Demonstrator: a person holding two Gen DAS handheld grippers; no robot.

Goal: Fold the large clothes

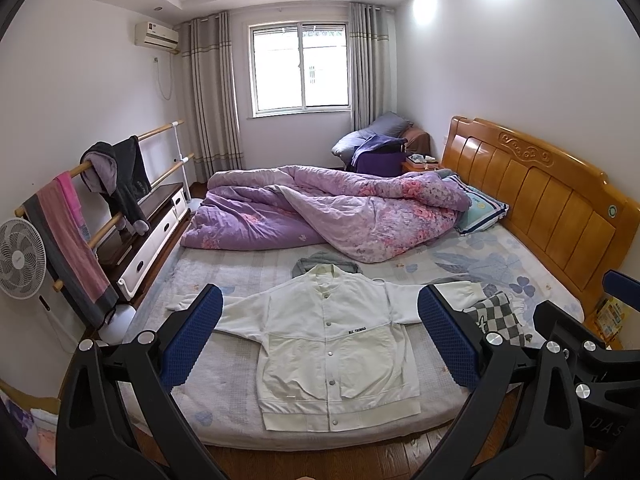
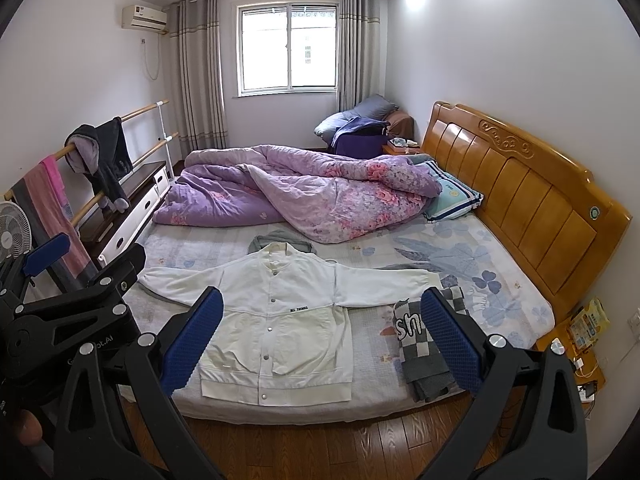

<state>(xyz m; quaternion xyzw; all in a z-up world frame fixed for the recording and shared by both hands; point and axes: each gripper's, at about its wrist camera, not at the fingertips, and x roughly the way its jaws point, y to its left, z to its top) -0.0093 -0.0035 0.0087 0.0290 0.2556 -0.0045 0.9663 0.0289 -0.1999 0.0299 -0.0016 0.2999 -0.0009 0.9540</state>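
A white jacket (image 1: 324, 344) is laid flat, front up, snaps closed, sleeves spread, on the bed (image 1: 480, 272) near its foot edge. A grey garment (image 1: 320, 262) is seen just behind its collar; a checkered folded item (image 2: 424, 344) lies beside the R sleeve. L tool (image 1: 320, 340) is held wide open above the bed, nothing gripped. R tool (image 2: 320, 340) likewise wide open, empty. A purple quilt (image 2: 304, 192) is bunched at the far side.
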